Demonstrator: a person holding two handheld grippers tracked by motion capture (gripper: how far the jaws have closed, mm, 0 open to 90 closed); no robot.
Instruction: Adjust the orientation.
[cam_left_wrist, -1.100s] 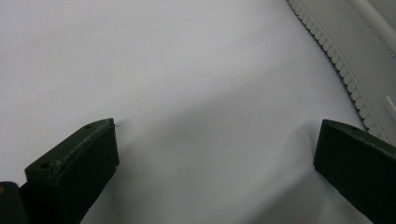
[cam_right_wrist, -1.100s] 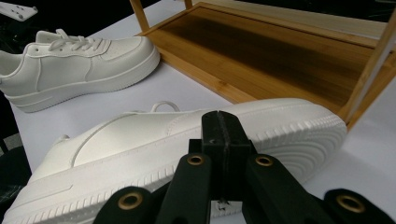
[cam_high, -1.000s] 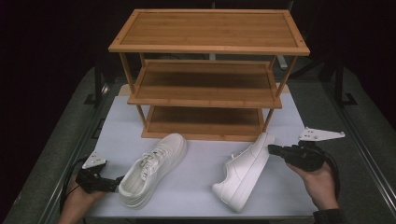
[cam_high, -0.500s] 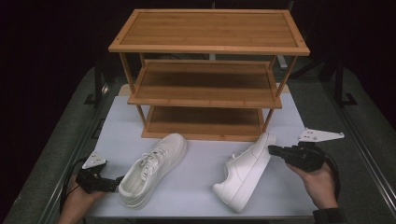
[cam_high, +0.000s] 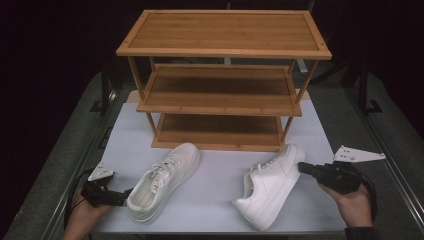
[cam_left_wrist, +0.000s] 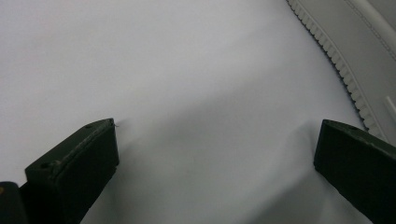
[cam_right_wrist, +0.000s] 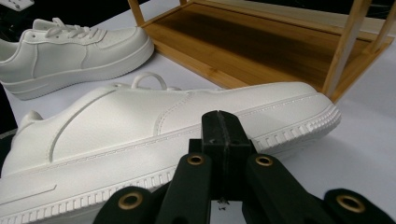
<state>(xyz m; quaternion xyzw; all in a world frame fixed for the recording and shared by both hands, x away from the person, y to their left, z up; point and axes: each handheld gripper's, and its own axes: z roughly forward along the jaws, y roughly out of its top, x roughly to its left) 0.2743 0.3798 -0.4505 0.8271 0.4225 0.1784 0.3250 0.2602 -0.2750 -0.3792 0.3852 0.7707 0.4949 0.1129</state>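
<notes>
Here we have two white sneakers on the worktop (cam_high: 220, 185) in front of the bamboo shoe rack (cam_high: 222, 80), and the work in hand looks like lifting them onto a shelf. The left tongs (cam_high: 125, 194) rest just beside the heel of the left sneaker (cam_high: 162, 180); in the left gripper view their jaws stand wide apart over bare worktop, with the shoe's ribbed sole edge (cam_left_wrist: 345, 79) off to one side. The right tongs (cam_high: 303, 167) sit pressed together, tips close to the toe end of the right sneaker (cam_high: 270, 185); in the right gripper view the joined jaws point at its side wall (cam_right_wrist: 177, 126), low near the sole.

To do this step well, we judge that the right tongs must first part, then come in over the collar or heel rather than the smooth side, where they would likely slip. We should turn the left tongs so the heel lies between the jaws before closing. The lowest shelf (cam_high: 217, 131) is nearest, so we lift only enough to clear its front lip.
</notes>
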